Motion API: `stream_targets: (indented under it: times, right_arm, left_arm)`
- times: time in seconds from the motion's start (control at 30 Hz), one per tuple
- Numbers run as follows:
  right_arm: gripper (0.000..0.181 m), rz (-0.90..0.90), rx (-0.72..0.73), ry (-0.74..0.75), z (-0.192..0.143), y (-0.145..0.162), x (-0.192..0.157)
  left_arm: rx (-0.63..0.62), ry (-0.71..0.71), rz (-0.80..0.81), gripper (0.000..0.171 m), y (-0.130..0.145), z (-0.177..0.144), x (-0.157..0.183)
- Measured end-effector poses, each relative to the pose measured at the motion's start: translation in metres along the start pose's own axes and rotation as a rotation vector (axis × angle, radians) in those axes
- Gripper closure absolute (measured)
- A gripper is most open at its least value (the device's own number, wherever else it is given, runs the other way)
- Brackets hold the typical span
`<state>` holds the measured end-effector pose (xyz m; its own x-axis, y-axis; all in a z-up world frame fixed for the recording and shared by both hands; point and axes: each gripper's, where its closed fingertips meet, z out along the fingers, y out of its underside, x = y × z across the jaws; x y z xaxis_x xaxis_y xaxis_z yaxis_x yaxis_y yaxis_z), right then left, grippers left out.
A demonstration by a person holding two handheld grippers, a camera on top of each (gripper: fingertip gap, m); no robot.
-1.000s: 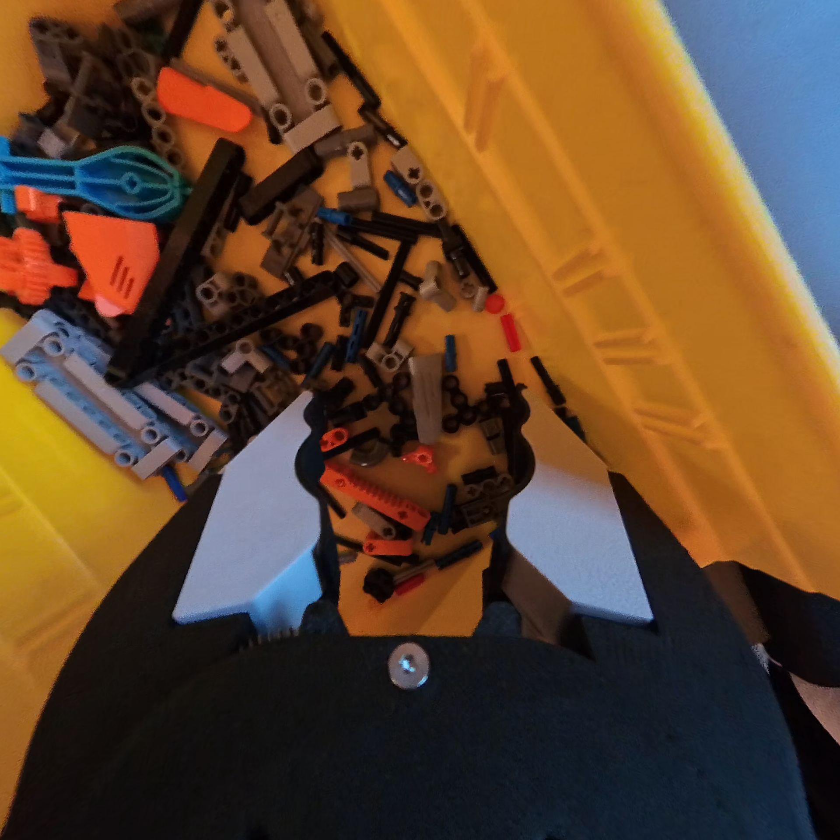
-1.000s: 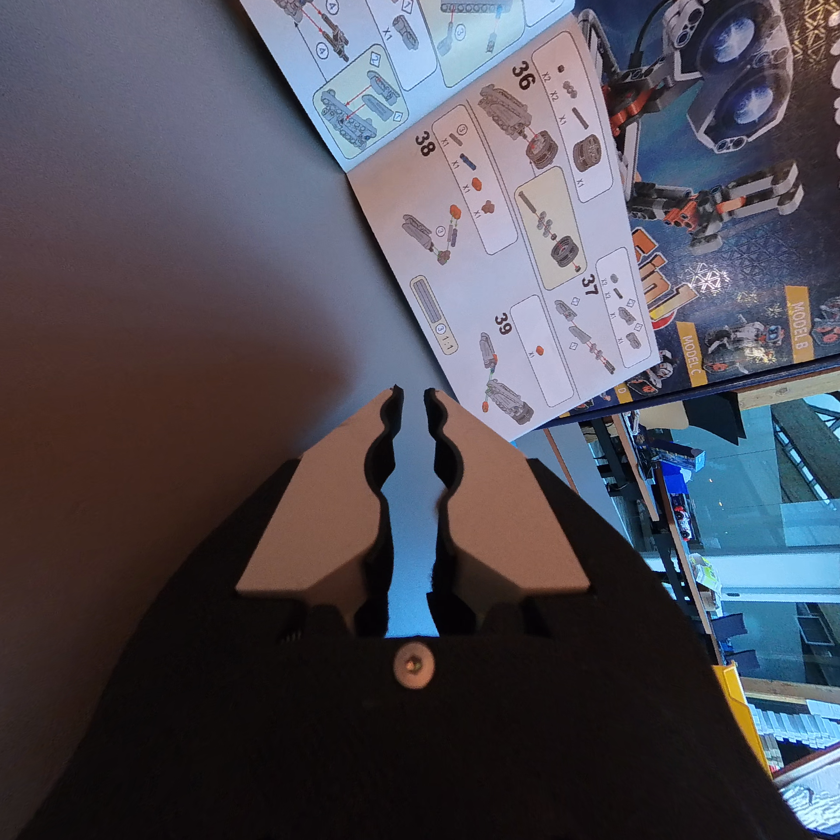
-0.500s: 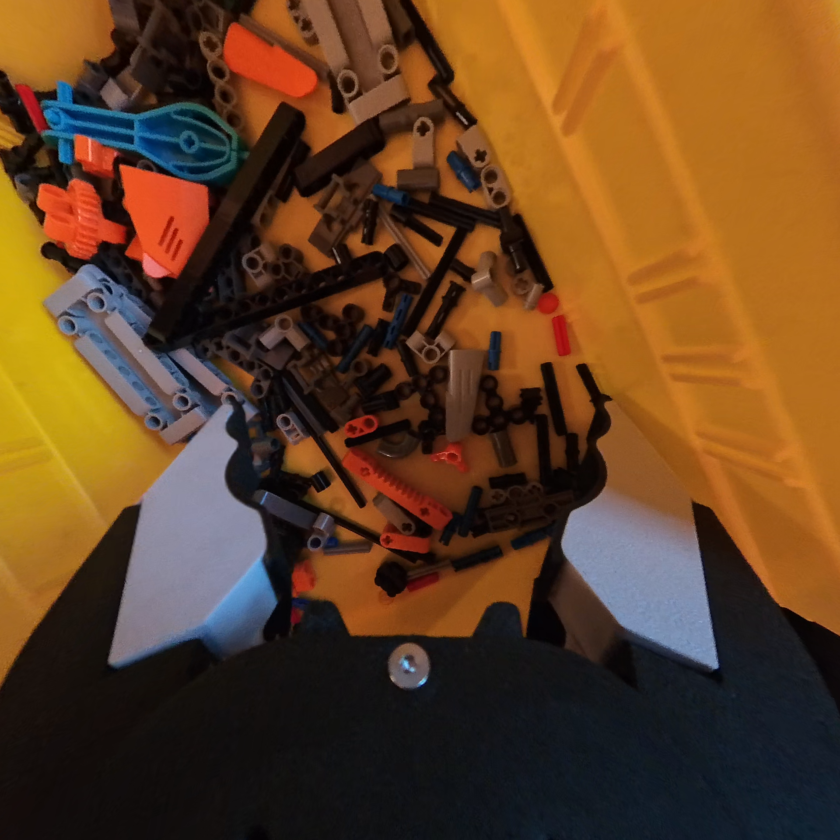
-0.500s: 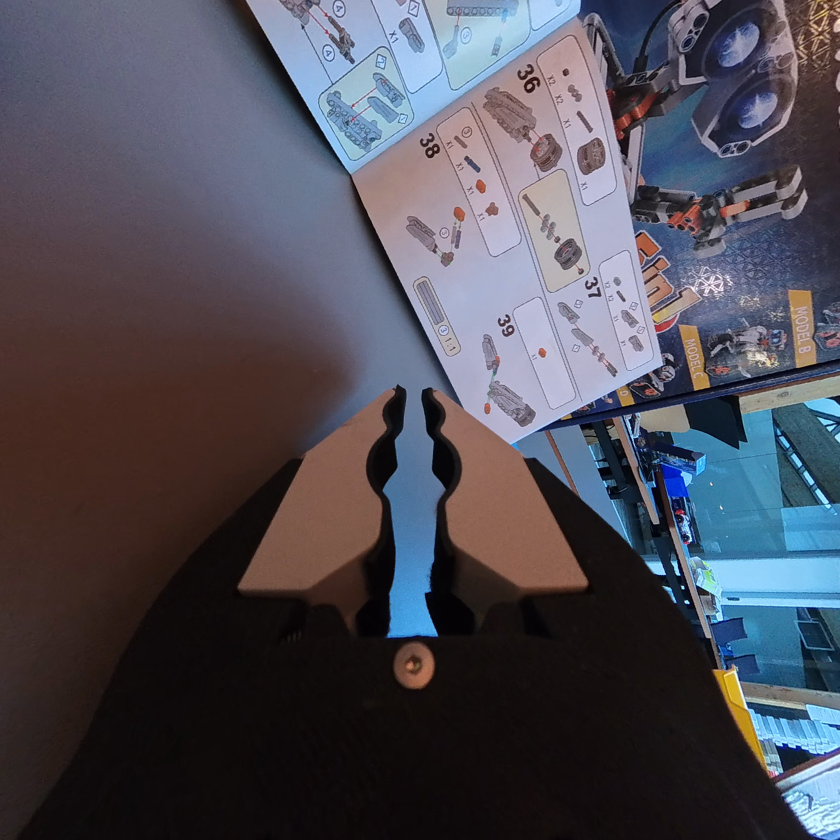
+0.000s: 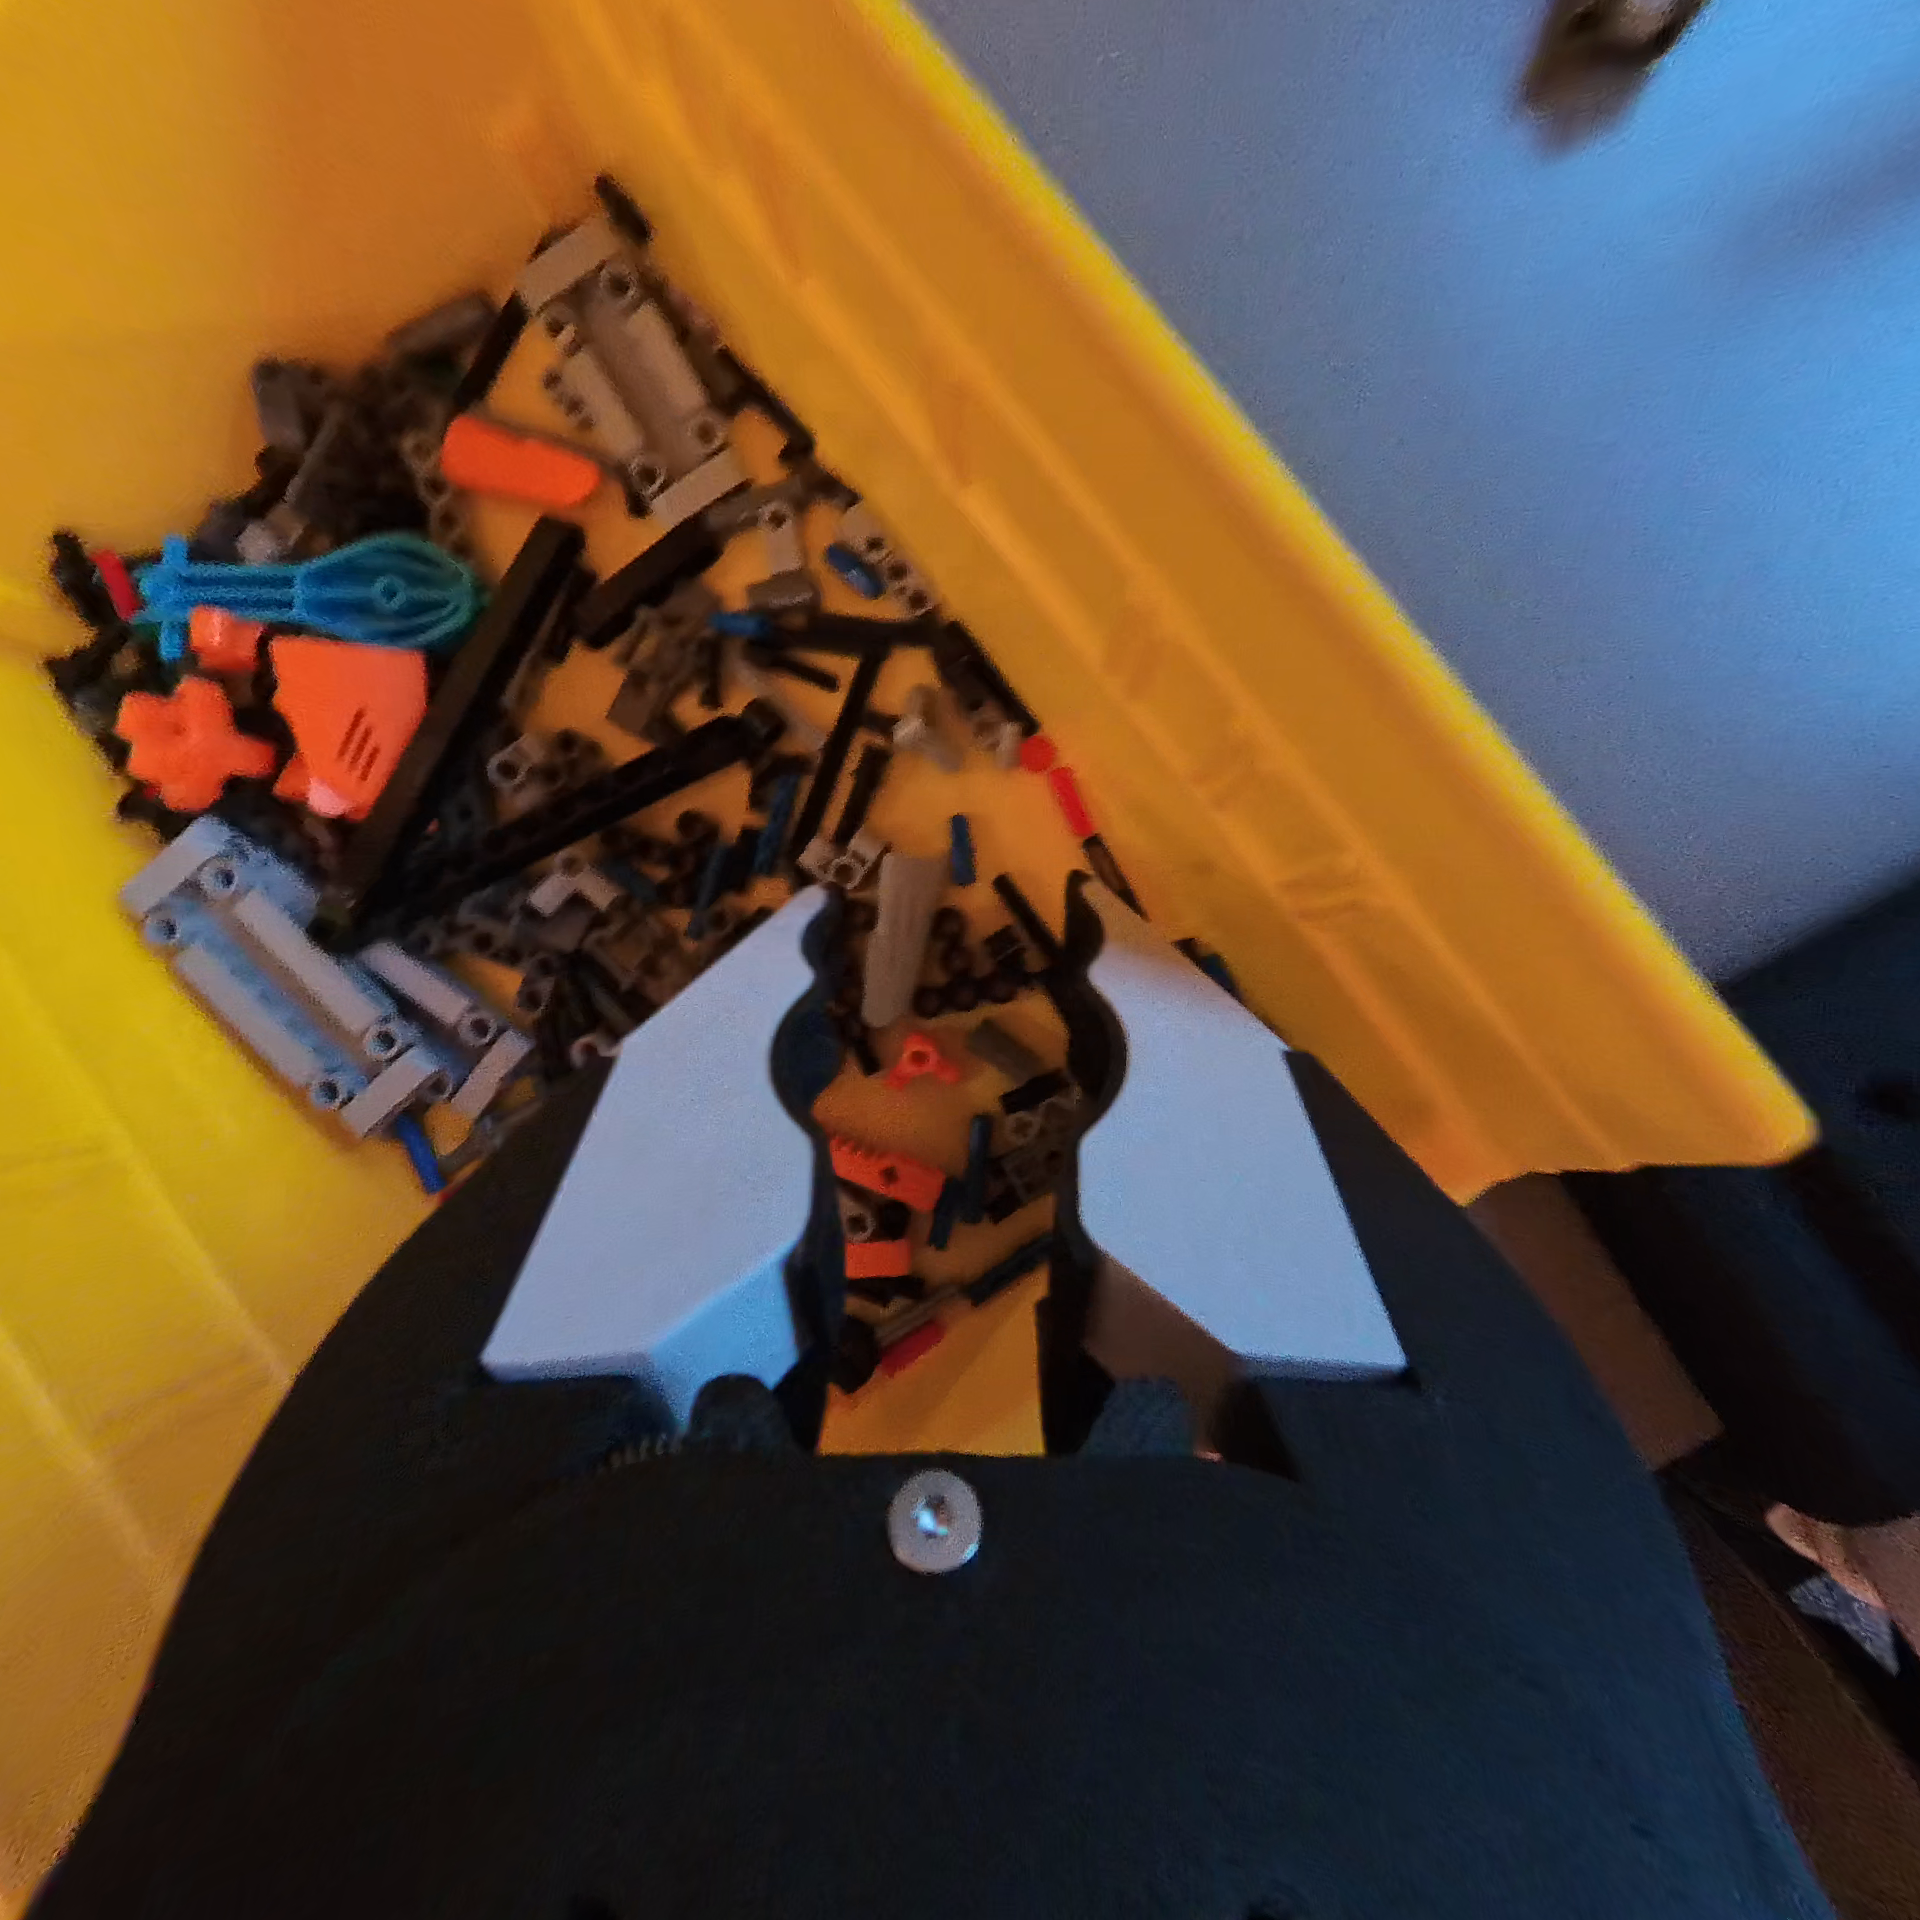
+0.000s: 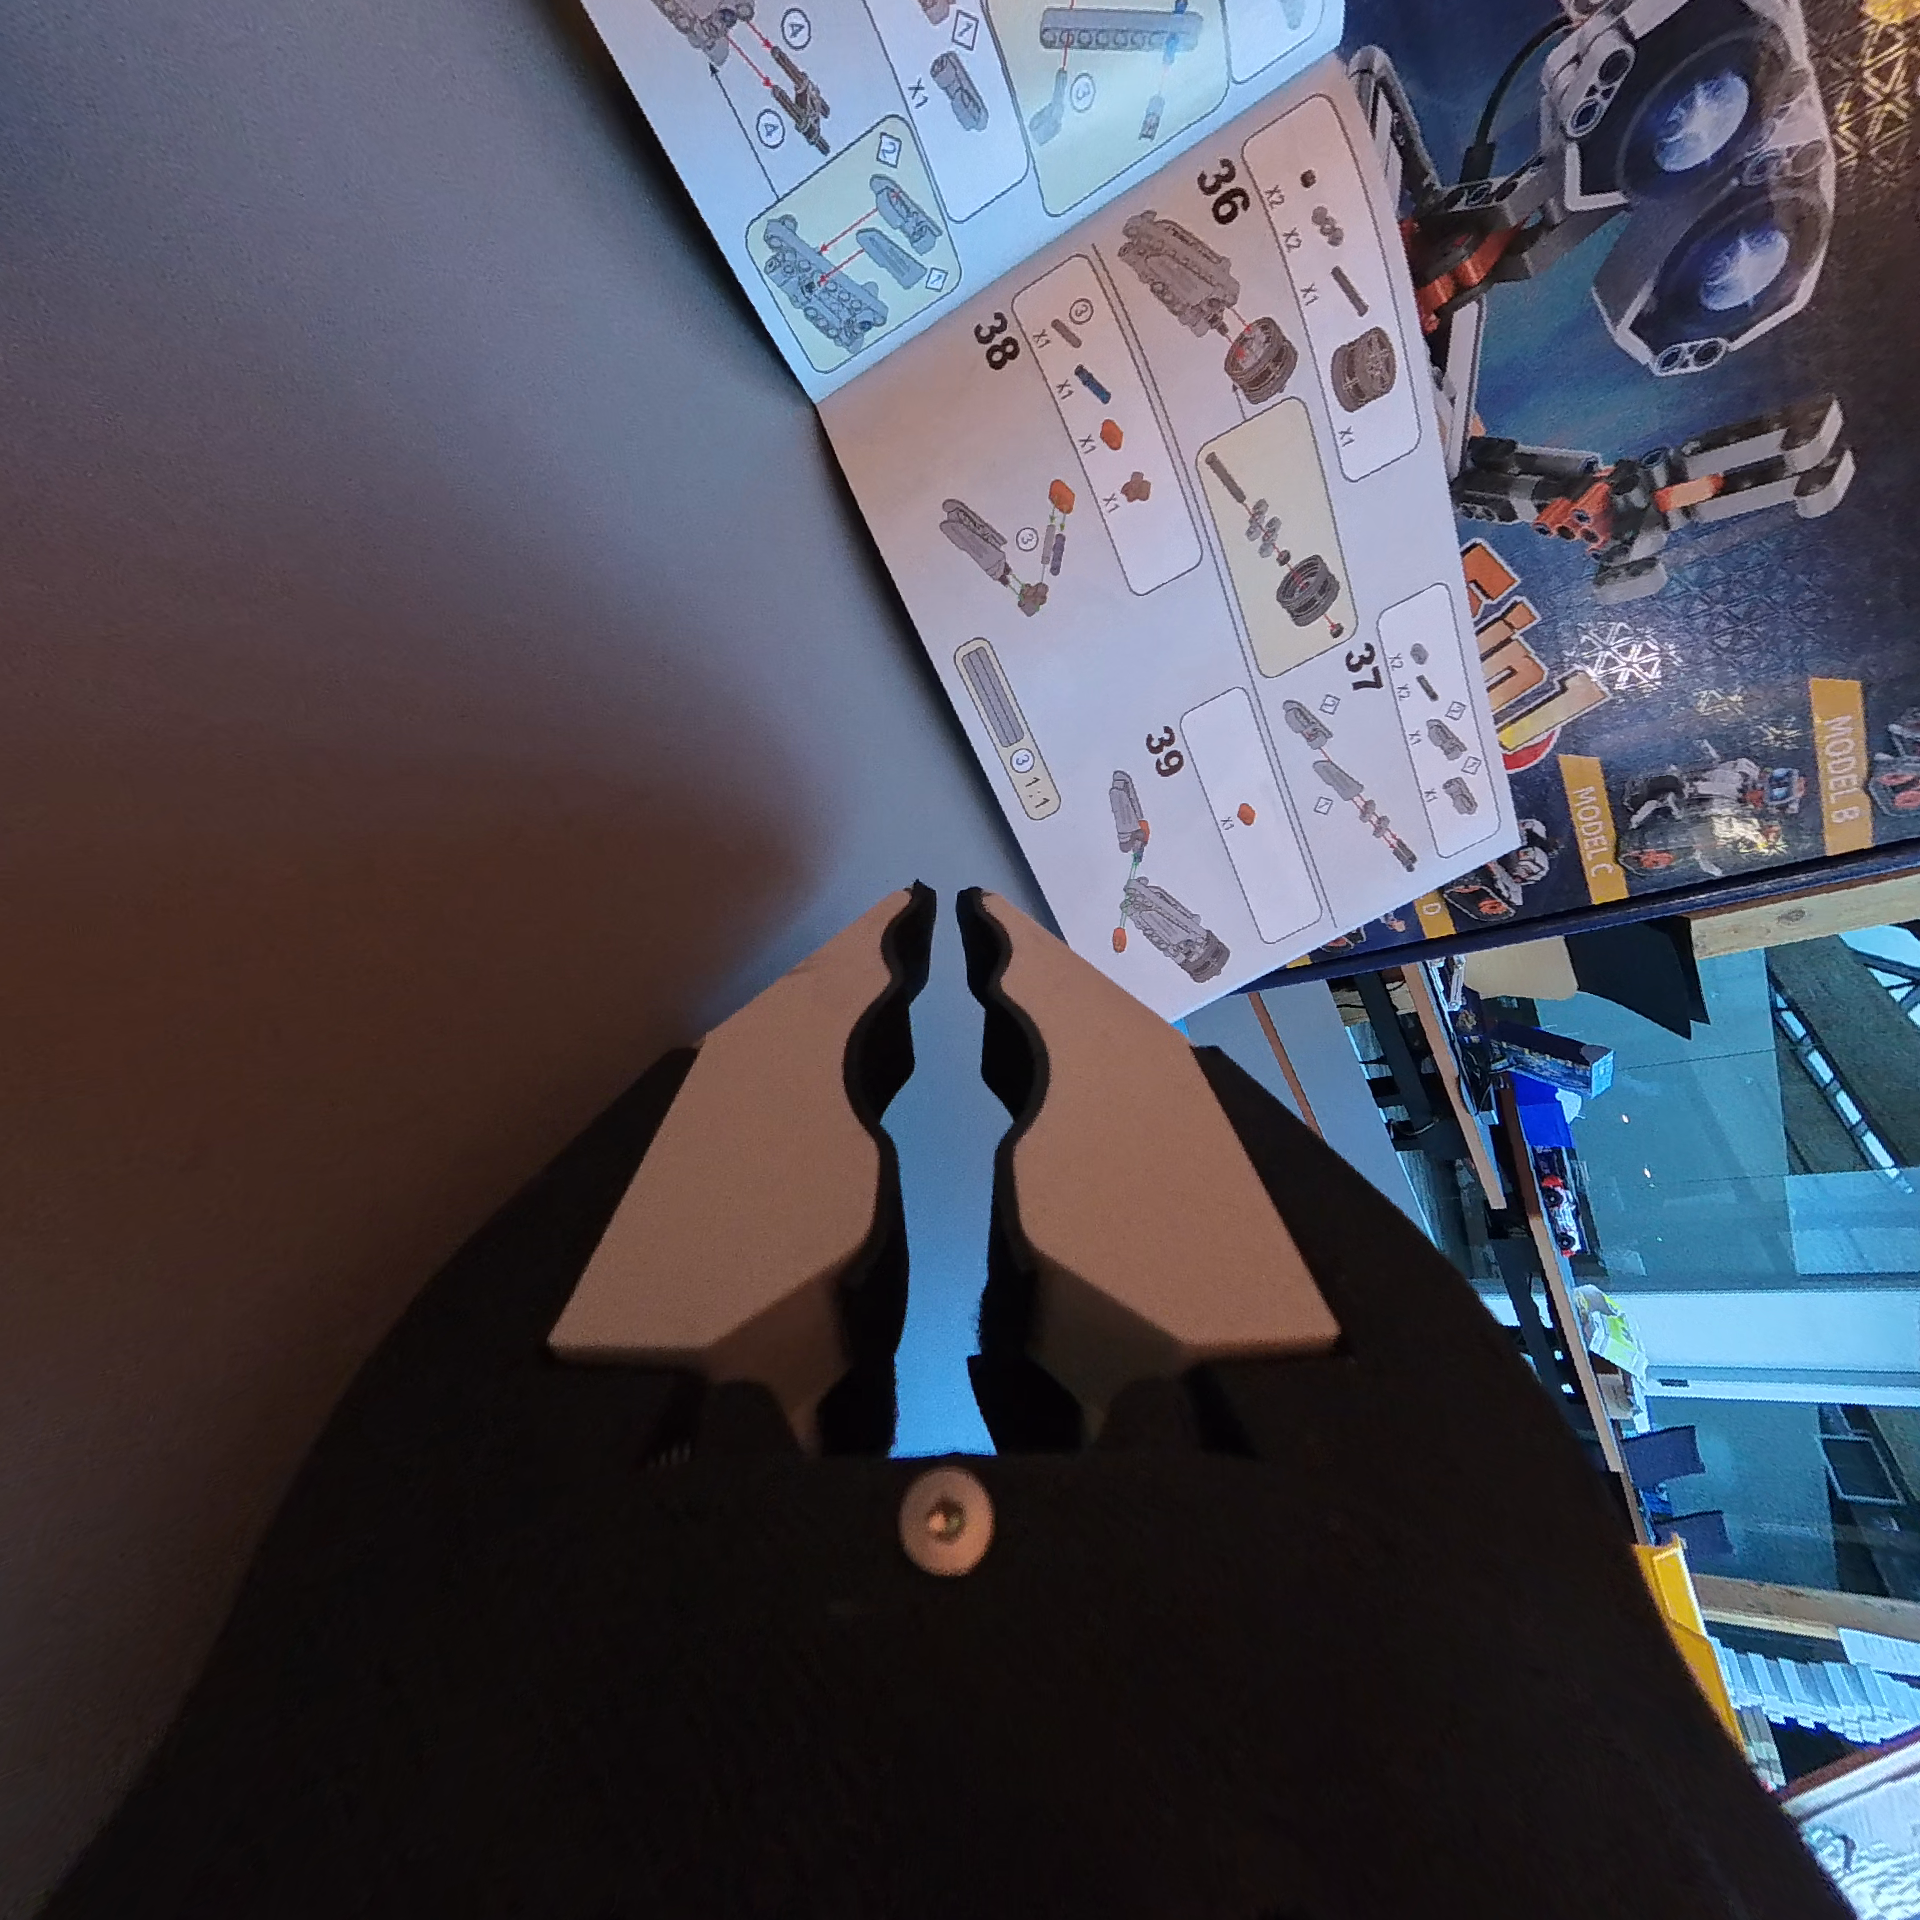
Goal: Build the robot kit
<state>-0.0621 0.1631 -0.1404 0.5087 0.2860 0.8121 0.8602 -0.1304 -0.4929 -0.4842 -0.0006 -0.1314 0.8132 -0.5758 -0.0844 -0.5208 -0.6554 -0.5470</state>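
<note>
My left gripper (image 5: 951,899) is open and empty, hovering over a yellow bin (image 5: 1143,582) of loose building-kit parts. Between its fingertips I see a grey tapered piece (image 5: 902,935) lying on the bin floor. A small orange connector (image 5: 916,1060) and an orange toothed bar (image 5: 883,1169) lie further back between the fingers. The view is blurred. My right gripper (image 6: 945,896) is shut to a narrow slit with nothing in it, above a grey table (image 6: 364,520), just short of an open instruction booklet (image 6: 1143,499).
In the bin lie a teal tool (image 5: 343,597), an orange panel (image 5: 353,717), a long black beam (image 5: 468,707) and a light grey beam frame (image 5: 301,997). The kit's box (image 6: 1683,416) lies under the booklet. The table edge drops away at the right (image 6: 1351,1091). Tip to tip, the grippers are about 45 cm apart.
My left gripper has pulled back up from the pile, and its jaws have narrowed from their widest. The right gripper's gap has closed a little; it has barely moved.
</note>
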Motion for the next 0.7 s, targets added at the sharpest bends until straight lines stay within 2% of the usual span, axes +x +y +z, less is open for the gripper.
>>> stream_targets:
  times: [0.03, 0.17, 0.3, 0.5, 0.7]
  right_arm:
    - [0.178, 0.0, 0.0, 0.0, 0.0, 0.0, 0.0]
    - [0.178, -0.001, 0.001, -0.004, 0.0, 0.0, -0.001]
    - [0.179, -0.002, 0.002, -0.007, 0.0, 0.0, -0.001]
    - [0.18, -0.003, 0.003, -0.009, 0.0, -0.001, -0.001]
    - [0.18, -0.003, 0.004, -0.01, 0.0, -0.001, -0.001]
  left_arm:
    - [0.022, 0.028, 0.013, 0.139, -0.003, -0.002, 0.006]
    - [0.039, 0.188, 0.0, 0.144, -0.003, -0.006, 0.025]
    - [-0.013, 0.296, -0.055, 0.147, 0.002, 0.003, 0.036]
    - [-0.086, 0.266, -0.009, 0.152, 0.008, 0.014, 0.037]
    - [-0.149, 0.211, 0.109, 0.157, 0.011, 0.023, 0.037]
